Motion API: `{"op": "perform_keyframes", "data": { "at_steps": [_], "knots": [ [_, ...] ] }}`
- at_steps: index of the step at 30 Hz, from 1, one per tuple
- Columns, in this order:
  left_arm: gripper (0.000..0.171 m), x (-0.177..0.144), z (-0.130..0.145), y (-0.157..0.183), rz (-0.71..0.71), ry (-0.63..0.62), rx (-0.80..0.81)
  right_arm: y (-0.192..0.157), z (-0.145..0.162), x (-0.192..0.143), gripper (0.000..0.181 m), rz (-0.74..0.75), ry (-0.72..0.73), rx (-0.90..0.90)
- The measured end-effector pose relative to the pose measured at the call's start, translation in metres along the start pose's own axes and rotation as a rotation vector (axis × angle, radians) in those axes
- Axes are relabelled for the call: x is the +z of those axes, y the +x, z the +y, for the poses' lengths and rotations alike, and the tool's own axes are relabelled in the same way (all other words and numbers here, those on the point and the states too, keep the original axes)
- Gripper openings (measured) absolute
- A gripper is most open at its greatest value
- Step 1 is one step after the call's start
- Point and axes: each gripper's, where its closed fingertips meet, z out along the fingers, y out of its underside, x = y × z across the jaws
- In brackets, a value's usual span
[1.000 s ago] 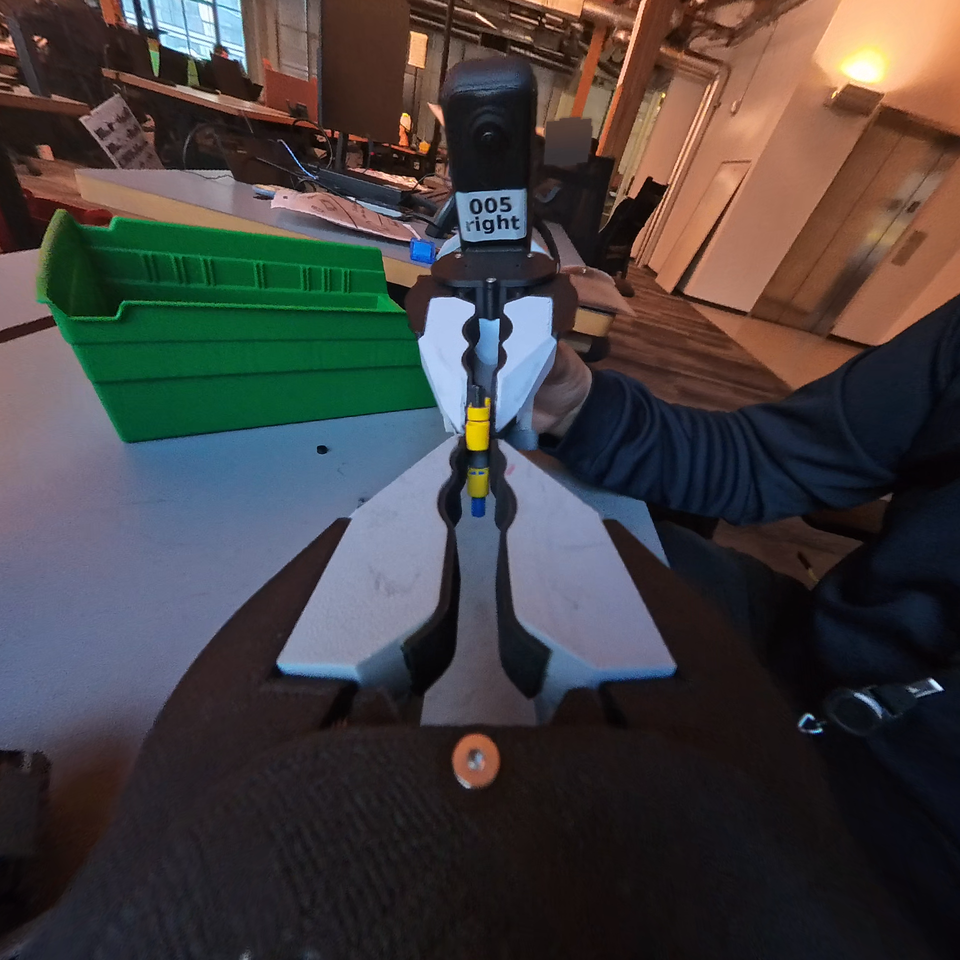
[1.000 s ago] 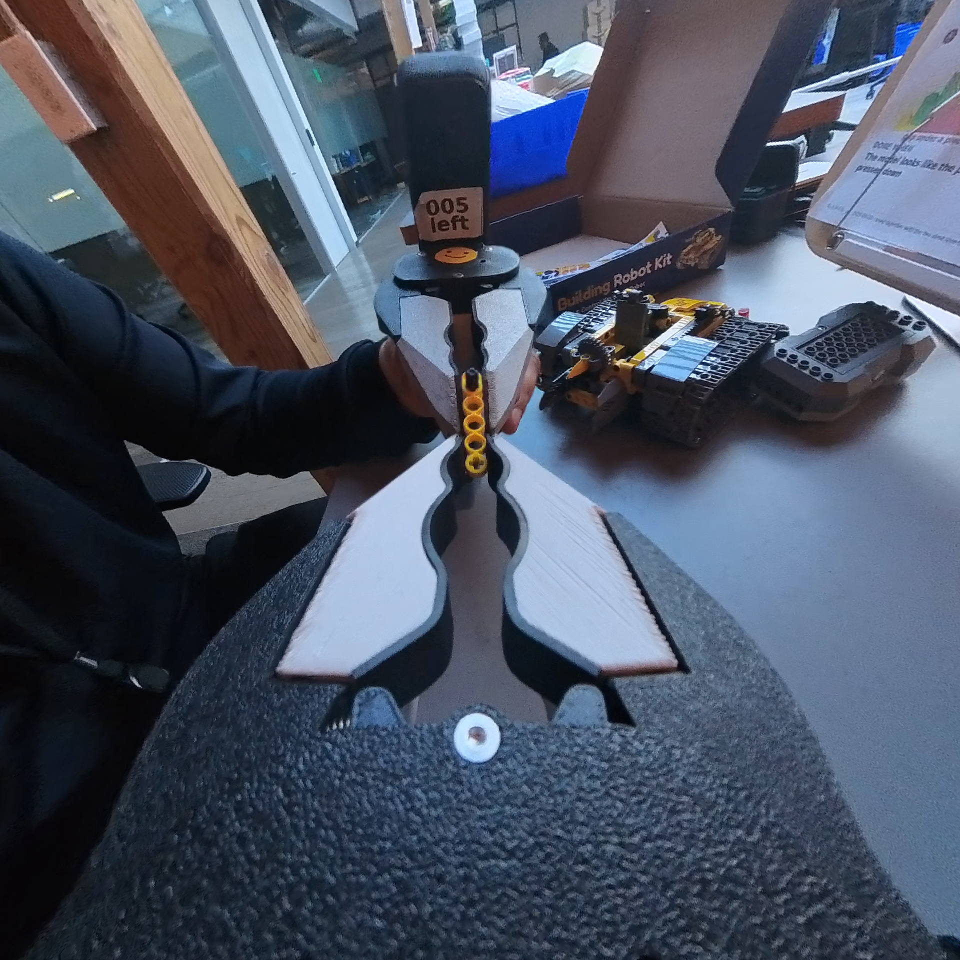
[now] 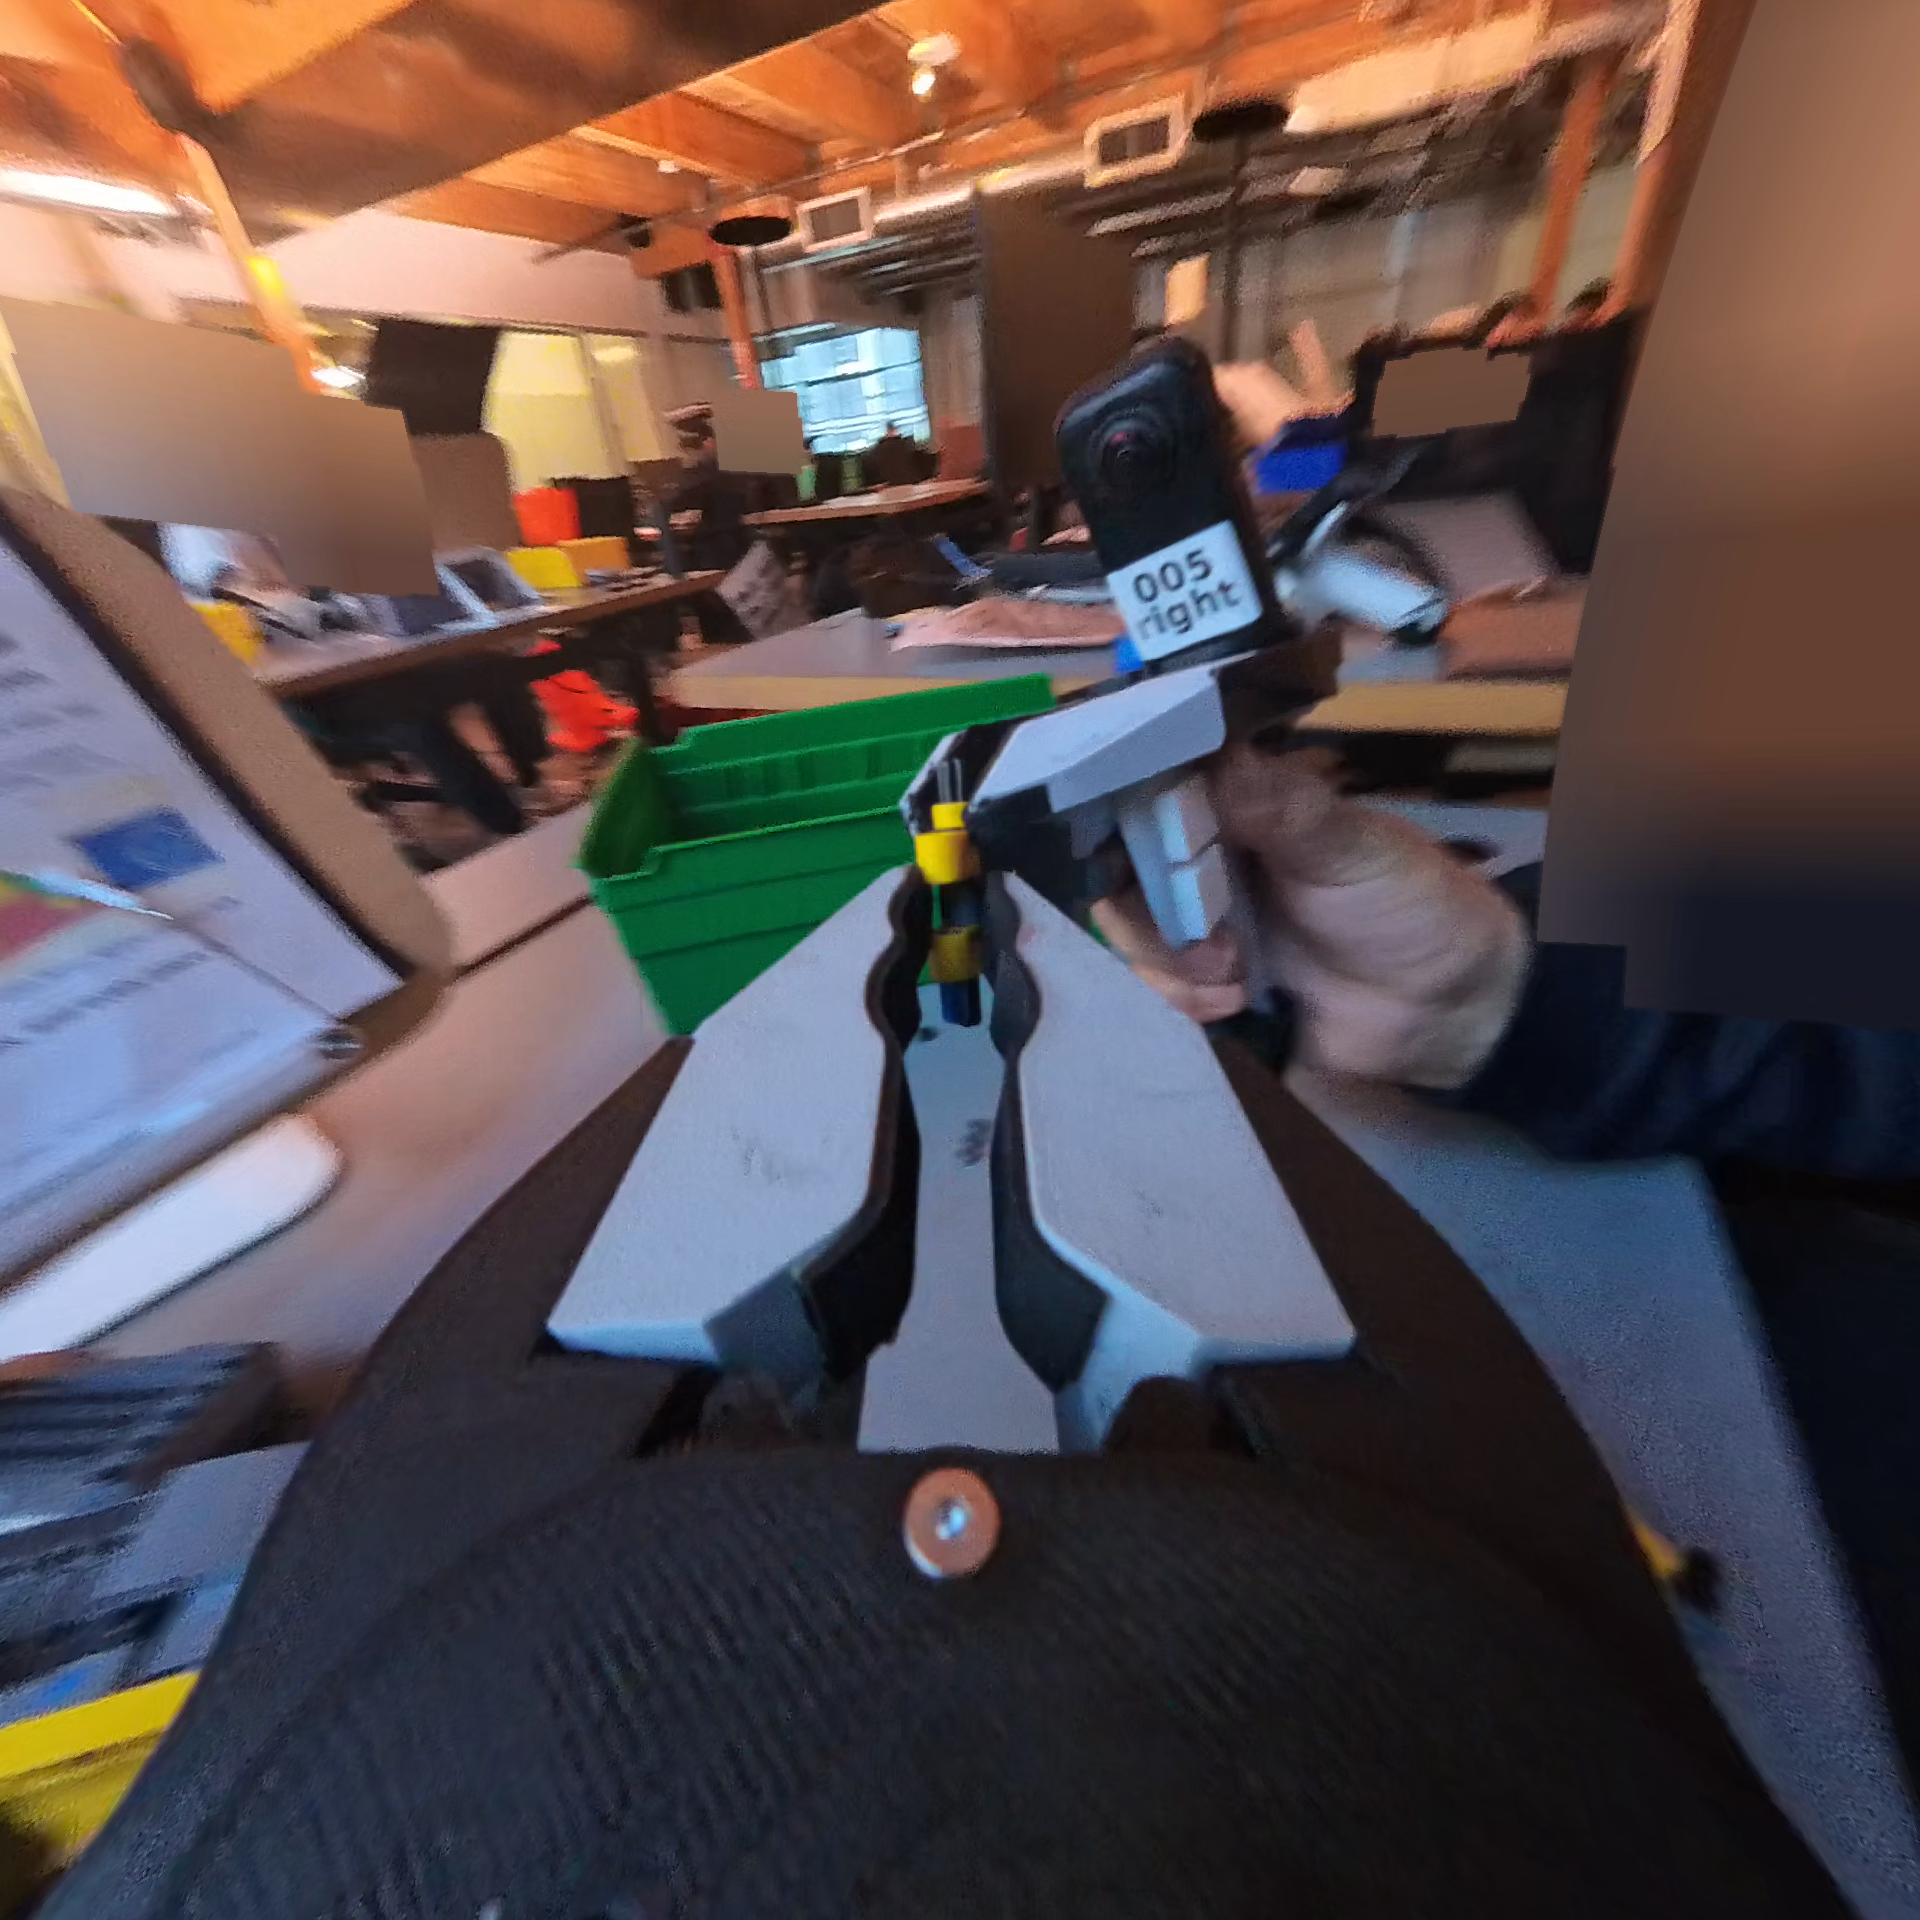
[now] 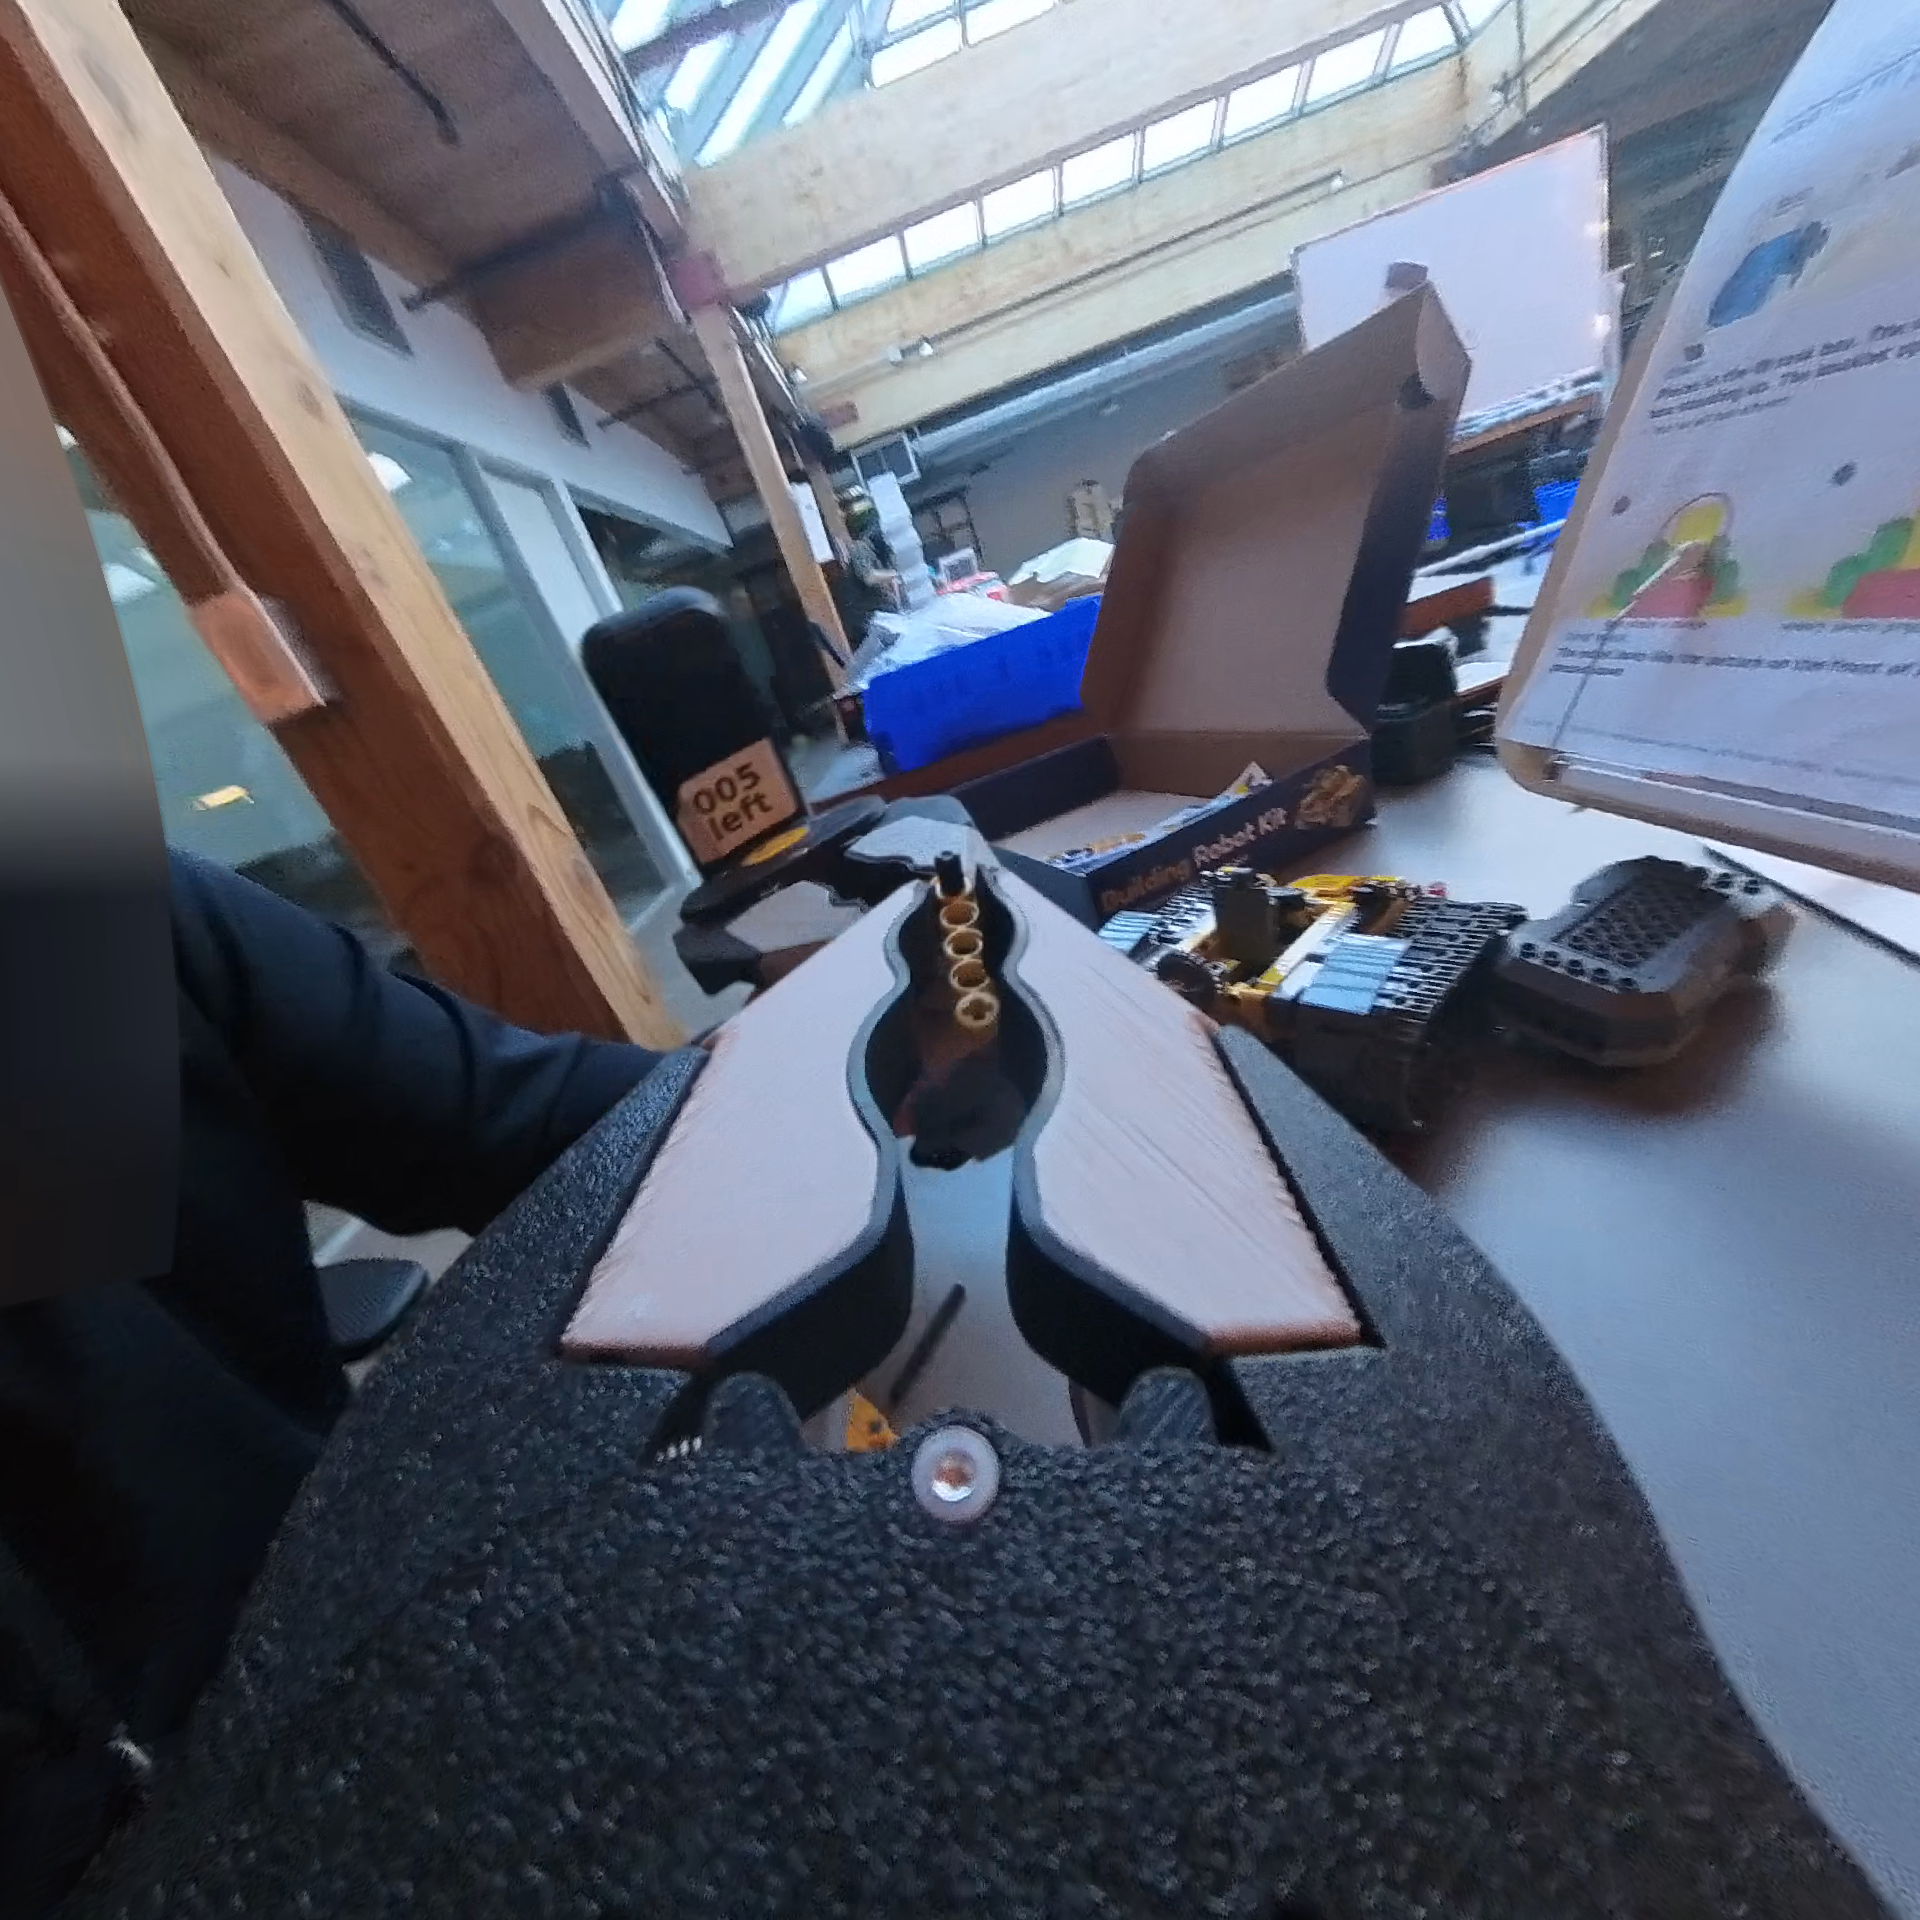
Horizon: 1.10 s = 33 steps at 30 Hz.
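While both views swung upward and blurred, the left gripper stayed clenched on the lower end of the small yellow piece, held in the air above the bench. The right gripper likewise stayed clamped on the piece from the opposite side. A second ago the two grippers met nose to nose and level. Here the right one stood tilted and was seen from its side, with the hand on its handle in full view, so the pair had turned about the piece without either letting go.

The green bin stood just behind the meeting point. The toy vehicle, the open cardboard box and the black studded part lay on the bench beyond.

The fingers covered much of the piece, so whether it was one part or several joined could not be told. A dark shape in the gap of the right gripper was unreadable. The sheets on the propped board were cut off and smeared.
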Motion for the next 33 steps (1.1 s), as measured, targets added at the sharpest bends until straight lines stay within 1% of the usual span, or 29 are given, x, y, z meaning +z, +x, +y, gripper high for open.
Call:
{"op": "perform_keyframes", "data": {
  "at_steps": [2, 3, 4, 5, 6, 7, 9, 11, 13, 14, 15, 16, 17, 19, 20, 21, 23, 24, 27, 28, 30, 33],
  "knots": [
    [0.009, -0.003, 0.002, -0.008, -0.128, -0.061, 0.201, 0.001, 0.001, 0.004, 0.003, 0.0, 0.002, 0.021],
    [0.01, -0.005, 0.002, -0.011, -0.185, -0.089, 0.304, 0.002, 0.001, 0.005, 0.004, 0.019, -0.008, 0.003],
    [0.005, -0.008, 0.002, -0.017, -0.252, -0.117, 0.421, 0.006, -0.002, 0.003, 0.0, 0.062, -0.001, -0.016],
    [0.006, -0.009, 0.003, -0.02, -0.303, -0.151, 0.526, 0.009, -0.001, 0.003, 0.0, 0.083, -0.028, -0.023],
    [0.006, -0.009, 0.005, -0.023, -0.334, -0.17, 0.561, 0.01, 0.002, 0.004, 0.0, 0.118, -0.057, -0.059],
    [0.005, -0.009, 0.007, -0.024, -0.318, -0.163, 0.536, 0.012, 0.004, 0.004, 0.001, 0.152, -0.088, -0.1],
    [0.005, -0.008, 0.005, -0.02, -0.257, -0.116, 0.467, 0.008, 0.003, 0.005, 0.001, 0.148, -0.109, -0.119],
    [0.005, -0.004, 0.009, -0.008, -0.13, -0.098, 0.4, 0.005, 0.005, -0.002, 0.001, 0.133, -0.169, -0.168],
    [0.005, -0.004, 0.007, 0.001, -0.003, -0.058, 0.251, 0.0, 0.008, -0.014, 0.008, 0.116, -0.24, -0.244],
    [0.005, -0.005, 0.006, 0.003, 0.042, -0.044, 0.193, 0.003, 0.011, -0.021, 0.012, 0.142, -0.289, -0.285],
    [0.005, -0.006, 0.005, 0.003, 0.062, -0.028, 0.165, 0.007, 0.015, -0.027, 0.028, 0.173, -0.341, -0.311],
    [0.005, -0.007, 0.004, 0.008, 0.108, -0.014, 0.152, 0.006, 0.02, -0.031, 0.033, 0.166, -0.395, -0.311],
    [0.005, -0.007, 0.005, 0.014, 0.154, -0.013, 0.132, 0.002, 0.025, -0.034, 0.029, 0.146, -0.438, -0.303],
    [0.005, -0.005, 0.007, 0.024, 0.216, -0.023, 0.1, -0.002, 0.028, -0.036, 0.029, 0.143, -0.473, -0.319],
    [0.005, -0.005, 0.007, 0.031, 0.26, -0.02, 0.095, -0.004, 0.031, -0.036, 0.024, 0.136, -0.498, -0.322],
    [0.005, -0.005, 0.007, 0.036, 0.279, -0.019, 0.098, -0.006, 0.034, -0.036, 0.017, 0.137, -0.521, -0.329],
    [0.005, -0.004, 0.011, 0.042, 0.307, -0.03, 0.114, -0.01, 0.041, -0.037, 0.014, 0.13, -0.56, -0.345],
    [0.005, -0.003, 0.013, 0.041, 0.297, -0.036, 0.126, -0.01, 0.045, -0.039, 0.006, 0.137, -0.581, -0.355],
    [0.006, 0.001, 0.025, 0.039, 0.266, -0.098, 0.176, -0.005, 0.051, -0.043, 0.006, 0.197, -0.613, -0.385],
    [0.006, 0.002, 0.027, 0.04, 0.258, -0.101, 0.194, -0.005, 0.053, -0.045, 0.006, 0.208, -0.623, -0.379],
    [0.011, 0.003, 0.024, 0.039, 0.252, -0.067, 0.155, -0.008, 0.052, -0.044, 0.004, 0.208, -0.581, -0.356],
    [0.009, 0.002, 0.023, 0.045, 0.334, -0.06, 0.029, -0.014, 0.052, -0.043, 0.004, 0.195, -0.527, -0.317]
  ]
}}
